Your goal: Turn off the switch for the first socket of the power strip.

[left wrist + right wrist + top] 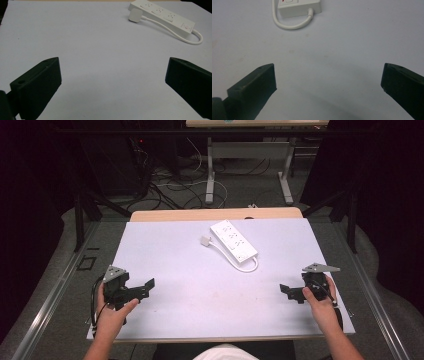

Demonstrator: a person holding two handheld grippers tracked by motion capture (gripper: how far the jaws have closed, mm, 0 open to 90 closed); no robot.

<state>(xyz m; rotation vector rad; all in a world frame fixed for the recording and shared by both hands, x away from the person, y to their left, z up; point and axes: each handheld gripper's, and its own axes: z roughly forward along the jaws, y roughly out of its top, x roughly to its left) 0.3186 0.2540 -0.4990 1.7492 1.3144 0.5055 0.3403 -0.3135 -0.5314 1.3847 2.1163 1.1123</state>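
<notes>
Your left gripper [148,285] sits low over the white table sheet [190,295], jaws spread wide, nothing between them, your hand [112,312] wrapped round its body. Ahead of it and off to its right lies the power strip [163,16], well apart from the jaws, flat on the sheet, sockets up. Its white plug [135,15] rests just beside the strip's far end, on the side nearer this gripper, and the cord [172,32] runs along the strip and loops back into the near end. Your right gripper [286,291] is also wide apart and holding nothing, low over the sheet, with your other hand [320,300] gripping it. From it, the strip's near end and cord loop lie ahead and to its left, well clear of the jaws. A red mark shows on that end, maybe the switch, too cropped to tell.
</notes>
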